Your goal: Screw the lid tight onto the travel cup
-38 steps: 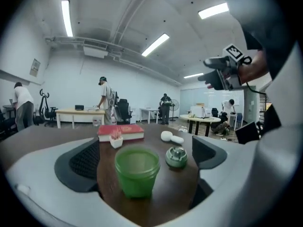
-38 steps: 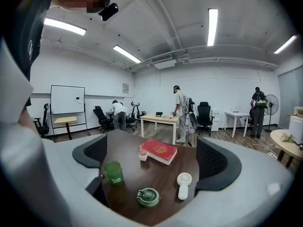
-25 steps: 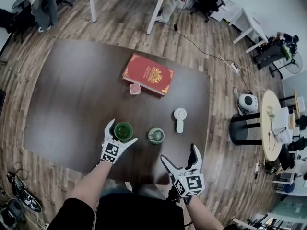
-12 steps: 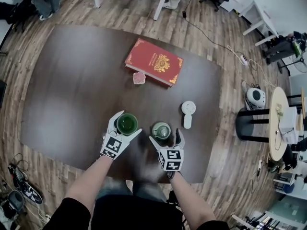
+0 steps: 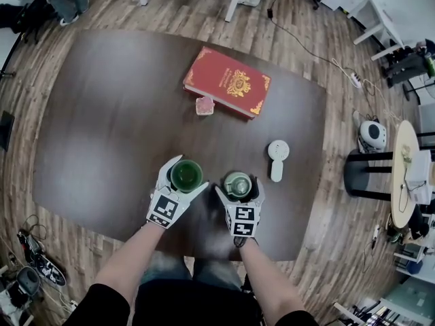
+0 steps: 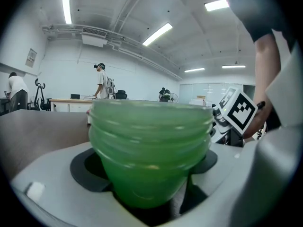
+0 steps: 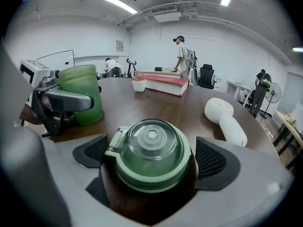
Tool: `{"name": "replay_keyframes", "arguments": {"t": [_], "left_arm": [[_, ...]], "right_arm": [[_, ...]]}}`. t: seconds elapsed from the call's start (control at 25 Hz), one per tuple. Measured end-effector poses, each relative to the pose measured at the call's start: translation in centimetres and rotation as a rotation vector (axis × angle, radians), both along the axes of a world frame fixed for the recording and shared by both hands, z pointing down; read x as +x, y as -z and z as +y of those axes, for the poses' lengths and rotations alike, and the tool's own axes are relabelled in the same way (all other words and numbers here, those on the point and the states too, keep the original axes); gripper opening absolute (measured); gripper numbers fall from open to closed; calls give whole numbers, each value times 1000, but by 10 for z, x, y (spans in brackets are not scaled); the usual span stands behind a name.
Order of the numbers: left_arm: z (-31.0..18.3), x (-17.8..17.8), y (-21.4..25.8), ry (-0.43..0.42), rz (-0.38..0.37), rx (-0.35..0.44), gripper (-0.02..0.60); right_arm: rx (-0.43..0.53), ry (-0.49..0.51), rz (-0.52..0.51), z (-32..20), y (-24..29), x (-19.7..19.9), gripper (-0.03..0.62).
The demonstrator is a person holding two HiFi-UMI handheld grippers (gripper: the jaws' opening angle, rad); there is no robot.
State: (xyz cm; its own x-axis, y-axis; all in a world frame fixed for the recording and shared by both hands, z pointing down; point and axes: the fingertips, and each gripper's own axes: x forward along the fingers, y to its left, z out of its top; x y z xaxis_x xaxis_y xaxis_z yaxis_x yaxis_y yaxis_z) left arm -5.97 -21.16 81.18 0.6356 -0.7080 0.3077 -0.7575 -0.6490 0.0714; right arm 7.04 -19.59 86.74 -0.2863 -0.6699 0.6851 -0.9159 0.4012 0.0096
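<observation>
Travel cup upright, left claw just closed, gripping it; right claw open around dome-up lid

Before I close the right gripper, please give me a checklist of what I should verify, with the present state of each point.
1. The travel cup stands upright with its mouth open: ok.
2. The left gripper holds the travel cup: ok. Its jaws have just been closing and the pads look to be against it.
3. The lid lies top up between the jaws of the right gripper: ok.
4. The right pads press on the lid: not ok. Small gaps show on both sides.
5. The white handheld device is apart from the lid: ok.
</observation>
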Motion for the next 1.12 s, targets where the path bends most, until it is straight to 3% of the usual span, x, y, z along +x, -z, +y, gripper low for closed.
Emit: {"name": "replay_keyframes", "arguments": {"t": [0.08, 0.12, 0.8, 1.12], "left_arm": [[0, 0, -1, 1, 1, -1, 413], [1, 0, -1, 1, 1, -2, 413], [0, -3, 8, -48, 26, -27, 423], [21, 14, 54, -208, -51, -40, 423]], "right_arm": [[1, 31, 3, 2, 1, -4, 565], [7, 47, 6, 3, 2, -6, 507], [-17, 101, -13, 1, 6, -2, 502], [73, 268, -103, -14, 115, 0, 500]]}}
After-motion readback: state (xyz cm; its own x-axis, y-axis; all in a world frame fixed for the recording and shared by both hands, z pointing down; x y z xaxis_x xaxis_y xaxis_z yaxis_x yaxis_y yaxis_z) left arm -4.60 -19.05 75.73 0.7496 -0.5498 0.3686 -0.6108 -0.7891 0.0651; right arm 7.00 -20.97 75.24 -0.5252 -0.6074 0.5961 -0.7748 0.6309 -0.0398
